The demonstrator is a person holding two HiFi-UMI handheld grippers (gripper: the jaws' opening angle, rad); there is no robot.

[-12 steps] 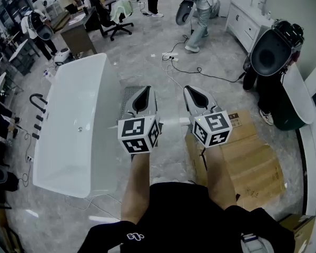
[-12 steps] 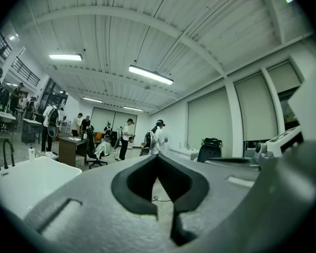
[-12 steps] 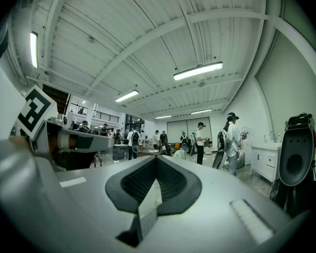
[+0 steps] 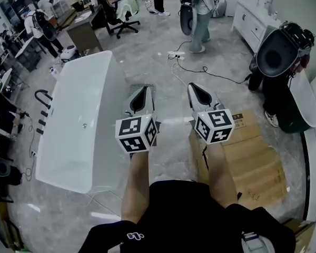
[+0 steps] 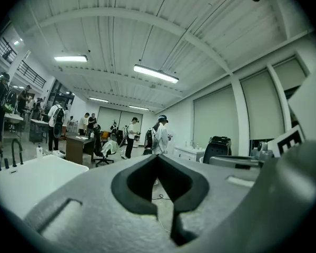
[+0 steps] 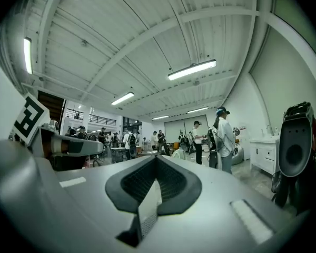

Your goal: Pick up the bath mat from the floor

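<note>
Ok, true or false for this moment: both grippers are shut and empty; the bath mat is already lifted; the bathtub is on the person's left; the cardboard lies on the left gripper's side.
1. Both shut, empty: true. The left gripper and right gripper have their jaws together on nothing.
2. Mat lifted: false. The bath mat lies on the floor.
3. Bathtub on the left: true.
4. Cardboard on the left side: false. It lies on the right gripper's side.

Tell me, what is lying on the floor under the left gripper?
A grey bath mat, beside the white bathtub. Only its edges show on either side of the left gripper; the middle is covered.
</note>
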